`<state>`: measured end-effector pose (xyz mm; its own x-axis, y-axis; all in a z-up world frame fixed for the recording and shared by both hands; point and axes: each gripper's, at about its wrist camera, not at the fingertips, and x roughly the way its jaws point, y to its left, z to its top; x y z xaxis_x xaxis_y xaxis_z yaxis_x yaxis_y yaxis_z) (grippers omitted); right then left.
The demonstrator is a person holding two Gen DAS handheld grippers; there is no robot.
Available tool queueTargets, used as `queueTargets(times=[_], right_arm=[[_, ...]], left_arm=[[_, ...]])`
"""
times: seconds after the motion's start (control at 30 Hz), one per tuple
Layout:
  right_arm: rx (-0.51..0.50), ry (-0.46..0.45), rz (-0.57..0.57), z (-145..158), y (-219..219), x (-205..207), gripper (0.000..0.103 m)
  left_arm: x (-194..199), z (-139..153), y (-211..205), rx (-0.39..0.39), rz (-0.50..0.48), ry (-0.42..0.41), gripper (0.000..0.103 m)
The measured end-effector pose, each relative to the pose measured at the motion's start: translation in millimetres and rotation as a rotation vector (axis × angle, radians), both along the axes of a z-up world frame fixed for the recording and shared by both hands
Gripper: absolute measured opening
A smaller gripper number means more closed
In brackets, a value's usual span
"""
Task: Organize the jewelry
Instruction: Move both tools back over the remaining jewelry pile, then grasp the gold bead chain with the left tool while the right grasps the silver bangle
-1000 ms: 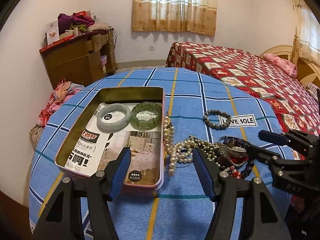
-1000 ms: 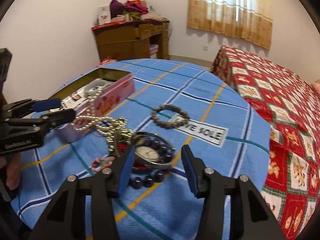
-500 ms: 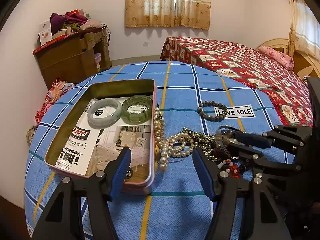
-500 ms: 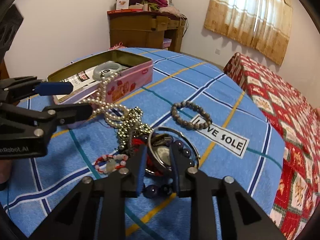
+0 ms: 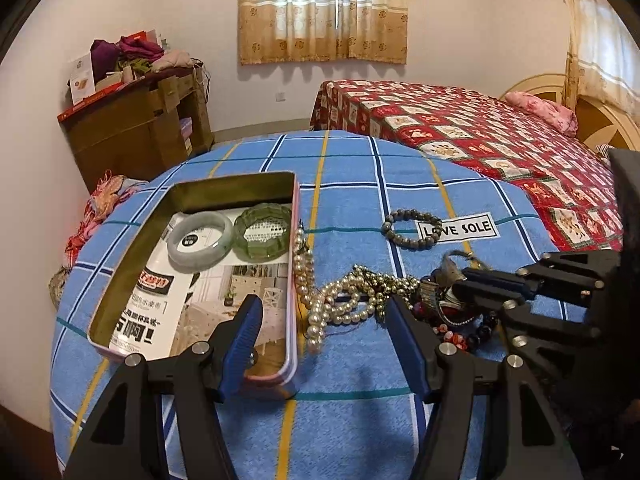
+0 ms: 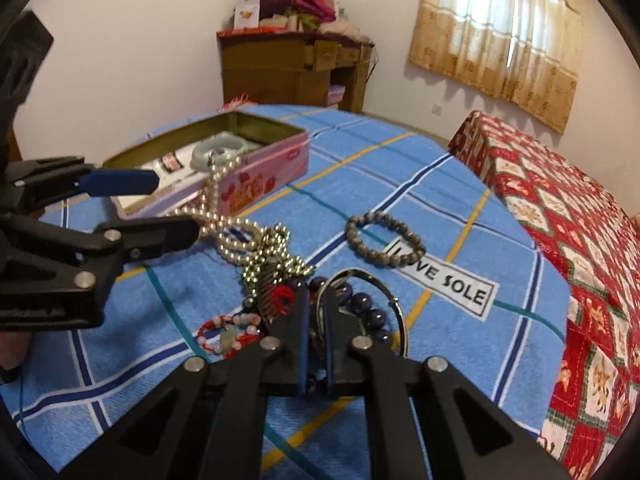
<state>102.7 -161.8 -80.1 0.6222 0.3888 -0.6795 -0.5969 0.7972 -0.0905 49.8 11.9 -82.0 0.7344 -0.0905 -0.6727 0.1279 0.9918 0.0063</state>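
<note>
The right gripper (image 6: 316, 300) reaches into the heap of jewelry (image 5: 440, 304) on the blue checked cloth (image 5: 360, 176), its 2 fingers drawn nearly together on the watch (image 6: 360, 300), pinching the metal band at the edge of the heap. Dark purple beads (image 6: 370, 312) and a red and white bead bracelet (image 6: 224, 334) lie tangled beside the fingers. The left gripper (image 5: 322, 322) hovers with its fingers wide apart, holding nothing, one finger over the near end of the tin box (image 5: 296, 280) and the other just beside the pearl necklace (image 5: 340, 308). The pearl strand trails from the heap up against the tin's side. Inside the tin, 2 bangles lie side by side on a printed sheet: a pale bangle (image 5: 200, 240) and a green bangle (image 5: 263, 232). A grey bead bracelet (image 5: 412, 229) lies apart, touching the "LOVE SOLE" label (image 5: 458, 229).
</note>
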Motion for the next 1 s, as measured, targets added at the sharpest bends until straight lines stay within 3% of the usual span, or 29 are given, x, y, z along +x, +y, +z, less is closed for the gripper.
queueTargets(times=[0.1,0.17,0.23,0.47,0.57,0.73,0.8,0.83,1.0], right_arm=[[0.028,-0.018,-0.034,8.4,-8.1,2.0,0.008],[0.039,-0.024,-0.051,11.1,-11.3,5.6,0.008],[0.045,-0.022,-0.064,11.9,-14.9,8.5,0.008],[0.053,-0.015,-0.081,9.1,-21.3,12.9,0.008],[0.057,-0.018,-0.081,10.1,-22.3,11.9,0.008],[0.06,-0.016,-0.083,10.2,-24.7,12.1,0.008],[0.058,-0.015,-0.082,9.2,-24.6,12.1,0.008],[0.059,-0.015,-0.082,9.0,-24.5,12.0,0.008],[0.063,-0.025,-0.083,10.8,-24.8,11.1,0.008]], left_arm=[[5.6,-0.4,-5.1,0.005,-0.019,0.011,0.051],[8.9,-0.3,-12.6,0.035,-0.031,0.003,0.051],[13.4,-1.0,-18.5,0.039,-0.054,0.013,0.042],[20.5,-5.1,-37.6,0.049,-0.114,0.044,0.041],[32.0,-15.1,-42.9,0.064,-0.119,0.086,0.025],[42.5,-28.8,-50.3,0.05,-0.141,0.132,0.024],[41.7,-30.2,-51.1,0.053,-0.146,0.133,0.023],[41.2,-29.7,-50.2,0.045,-0.146,0.131,0.01],[31.0,-13.6,-41.4,0.009,-0.143,0.083,0.009]])
